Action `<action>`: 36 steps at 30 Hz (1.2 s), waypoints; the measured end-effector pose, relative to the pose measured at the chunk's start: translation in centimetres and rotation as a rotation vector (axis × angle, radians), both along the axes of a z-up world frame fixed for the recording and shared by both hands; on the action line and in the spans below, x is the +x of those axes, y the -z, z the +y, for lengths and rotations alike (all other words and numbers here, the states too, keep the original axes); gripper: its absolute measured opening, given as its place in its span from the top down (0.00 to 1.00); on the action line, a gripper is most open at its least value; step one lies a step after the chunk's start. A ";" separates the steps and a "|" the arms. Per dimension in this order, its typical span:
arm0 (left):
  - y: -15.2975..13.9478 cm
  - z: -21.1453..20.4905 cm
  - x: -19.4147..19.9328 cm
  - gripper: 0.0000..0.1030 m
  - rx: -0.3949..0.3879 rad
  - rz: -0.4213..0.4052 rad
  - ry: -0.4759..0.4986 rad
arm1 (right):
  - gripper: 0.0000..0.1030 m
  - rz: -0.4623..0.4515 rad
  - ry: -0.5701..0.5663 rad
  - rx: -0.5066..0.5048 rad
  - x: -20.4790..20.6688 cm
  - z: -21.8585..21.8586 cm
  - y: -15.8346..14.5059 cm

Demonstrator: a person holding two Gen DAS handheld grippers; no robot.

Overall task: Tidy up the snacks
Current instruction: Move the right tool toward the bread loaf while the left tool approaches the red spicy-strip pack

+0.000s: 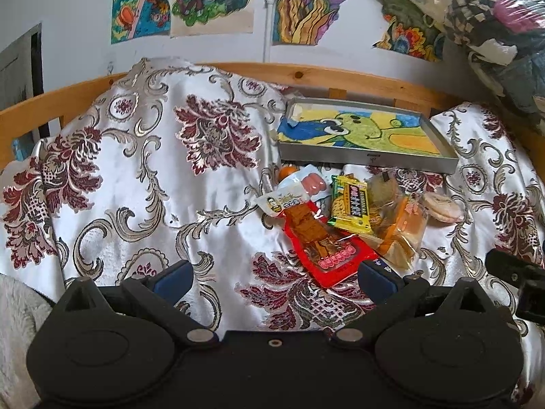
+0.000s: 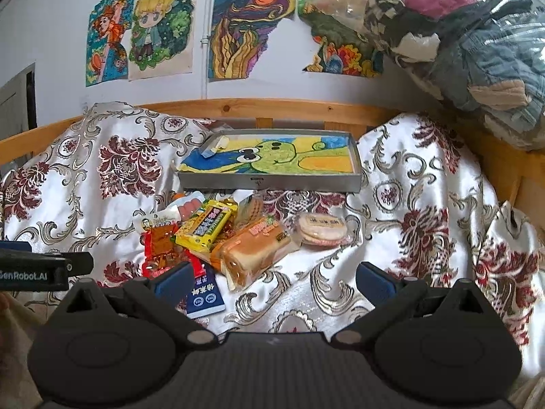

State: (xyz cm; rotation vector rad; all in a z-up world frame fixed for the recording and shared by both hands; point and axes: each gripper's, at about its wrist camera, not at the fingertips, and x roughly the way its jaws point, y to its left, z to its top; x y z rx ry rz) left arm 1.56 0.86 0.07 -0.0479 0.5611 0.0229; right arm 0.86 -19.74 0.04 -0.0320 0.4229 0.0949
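- Left wrist view: the left claw point(image 1: 274, 277) hangs with its blue-padded fingers point(image 1: 173, 277) spread wide apart, nothing between them, above the white satin bedspread with maroon flowers point(image 1: 136, 177).
- A heap of snacks lies on the bedspread ahead and to the right: a red transparent packet of brown strips point(image 1: 320, 238) nearest the claw, a yellow wrapped bar point(image 1: 352, 206) overlapping its far end, a white sausage packet point(image 1: 299, 187) to the left of the bar, a clear-wrapped orange bread loaf point(image 1: 403, 228) to the right, and a round pale cracker pack point(image 1: 441, 207) at the far right edge.
- Just behind the heap sits a shallow grey metal tray lined with a green frog drawing point(image 1: 366, 158), against the wooden bed rail point(image 1: 340, 76).
- Right wrist view: the right claw point(image 2: 272, 279) is likewise spread open and empty, its left finger in front of the near end of the red packet point(image 2: 160, 245) and a blue and white packet point(image 2: 204, 294).
- The bread loaf point(image 2: 252, 252) lies straight ahead, the yellow bar point(image 2: 206, 225) leaning on it, the cracker pack point(image 2: 322, 230) just to the right.
- The tray point(image 2: 272, 182) stands behind the pile, holding none of the snacks.
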 end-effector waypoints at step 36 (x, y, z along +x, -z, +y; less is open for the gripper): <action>4.2 0.4 19.0 0.01 -0.033 0.304 0.053 | 0.00 0.203 -0.150 -0.048 15.8 0.3 4.2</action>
